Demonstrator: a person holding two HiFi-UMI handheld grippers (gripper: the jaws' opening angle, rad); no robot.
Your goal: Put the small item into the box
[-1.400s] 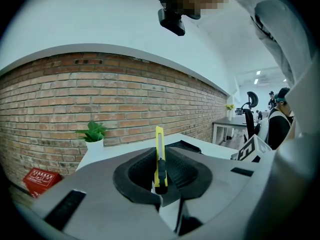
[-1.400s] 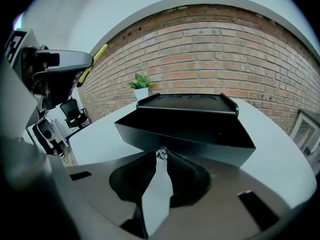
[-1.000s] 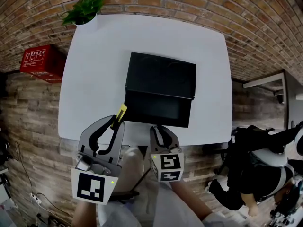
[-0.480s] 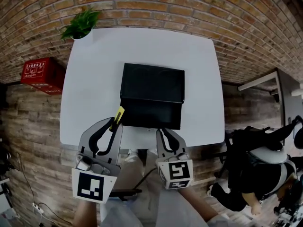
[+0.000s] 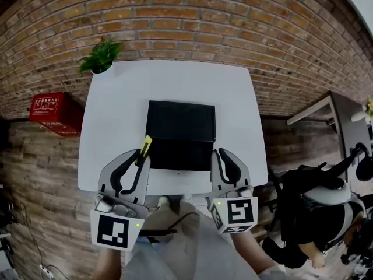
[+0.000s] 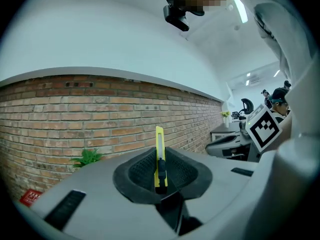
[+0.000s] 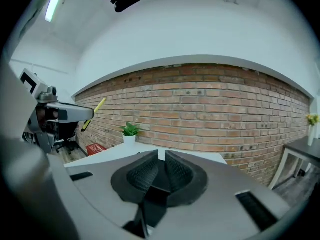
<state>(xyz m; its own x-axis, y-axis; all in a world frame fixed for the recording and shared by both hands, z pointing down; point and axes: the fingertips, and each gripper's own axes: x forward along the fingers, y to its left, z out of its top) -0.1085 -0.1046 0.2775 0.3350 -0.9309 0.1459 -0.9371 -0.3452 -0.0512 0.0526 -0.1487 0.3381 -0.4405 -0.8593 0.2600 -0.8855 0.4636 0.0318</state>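
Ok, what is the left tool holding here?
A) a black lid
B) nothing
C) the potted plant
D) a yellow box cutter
D: the left tool is shut on a yellow box cutter, which sticks up from between its jaws.

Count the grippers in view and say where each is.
2. The left gripper, shut on a knife, is by the box at its near-left corner; the right gripper, shut, empty, by its near-right corner.

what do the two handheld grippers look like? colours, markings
Left gripper and right gripper match: grey bodies, curved grey-and-black fingers, black ribbed pads. Each carries a white cube with black square markers and a small green light.
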